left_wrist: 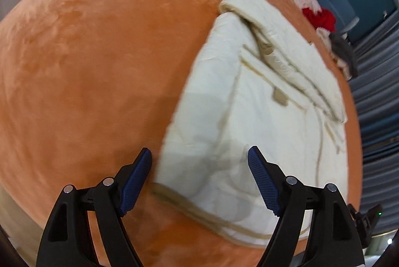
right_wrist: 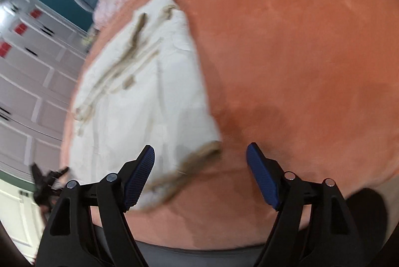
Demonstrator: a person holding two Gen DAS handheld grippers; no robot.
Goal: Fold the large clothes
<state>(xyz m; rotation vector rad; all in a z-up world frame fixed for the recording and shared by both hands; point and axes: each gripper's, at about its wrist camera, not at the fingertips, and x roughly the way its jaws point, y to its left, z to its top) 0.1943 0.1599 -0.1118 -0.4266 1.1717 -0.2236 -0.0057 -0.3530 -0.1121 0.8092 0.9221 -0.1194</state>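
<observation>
In the left wrist view, the left gripper (left_wrist: 199,157) tilts steeply down over the orange bed cover (left_wrist: 94,72), its blue-padded fingers (left_wrist: 136,182) spread wide with nothing clamped between them. The cream garment (left_wrist: 239,117) lies folded on the cover, its tan-trimmed hem below the gap between the fingers and its upper part reaching away to the right. In the right wrist view, the right gripper (right_wrist: 199,154) also points downward, jaws apart and empty, above the garment's tan-edged corner (right_wrist: 199,157); the garment spreads away to the left.
</observation>
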